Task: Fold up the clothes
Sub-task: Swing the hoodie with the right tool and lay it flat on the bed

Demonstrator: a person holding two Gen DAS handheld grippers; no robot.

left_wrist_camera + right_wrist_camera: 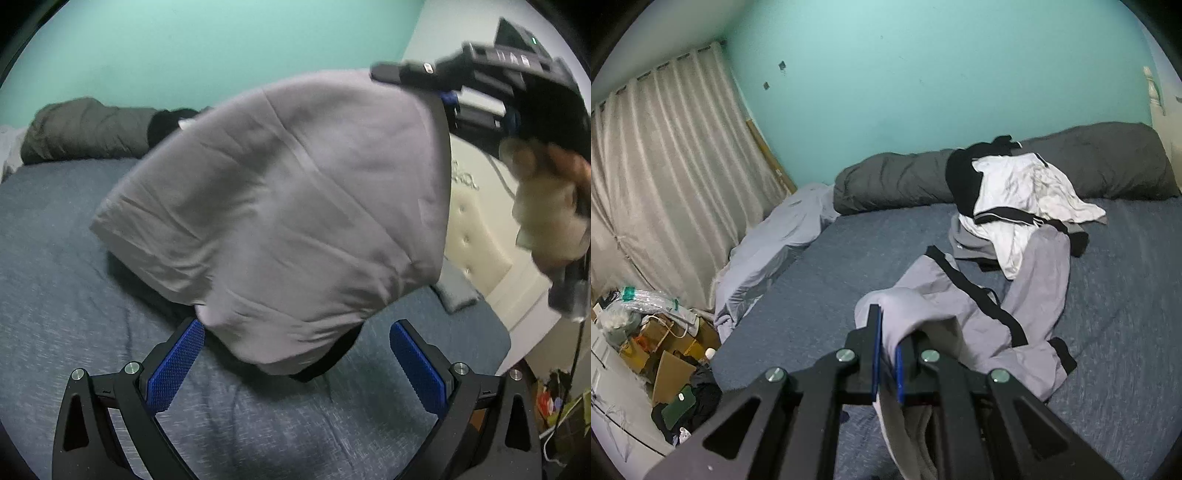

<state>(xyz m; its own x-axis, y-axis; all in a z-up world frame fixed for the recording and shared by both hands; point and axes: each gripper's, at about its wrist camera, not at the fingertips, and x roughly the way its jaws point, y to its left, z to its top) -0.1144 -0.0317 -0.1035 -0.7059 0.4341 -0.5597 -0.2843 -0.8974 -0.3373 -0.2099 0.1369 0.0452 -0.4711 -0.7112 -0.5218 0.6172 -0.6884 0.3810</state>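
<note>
We judged the grey sweatpants [964, 306] soft and floppy: our right gripper [886, 354] pinched one edge, our left gripper [295, 369] hung unclenched, best placed on the hanging black-trimmed edge.

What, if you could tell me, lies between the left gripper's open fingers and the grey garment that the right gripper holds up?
Only bare blue bedsheet: in the left wrist view the left gripper stands open just short of the hanging grey garment.

The grey garment [280, 206] is motion-blurred ahead of the left fingers [177, 369] and hides the bed [55, 277] beyond it. Past the right fingers [876, 354], the pile of clothes [1015, 199] covers part of the dark bedding roll [894, 181]. Floor clutter [665, 350] left of them is too small to identify.
</note>
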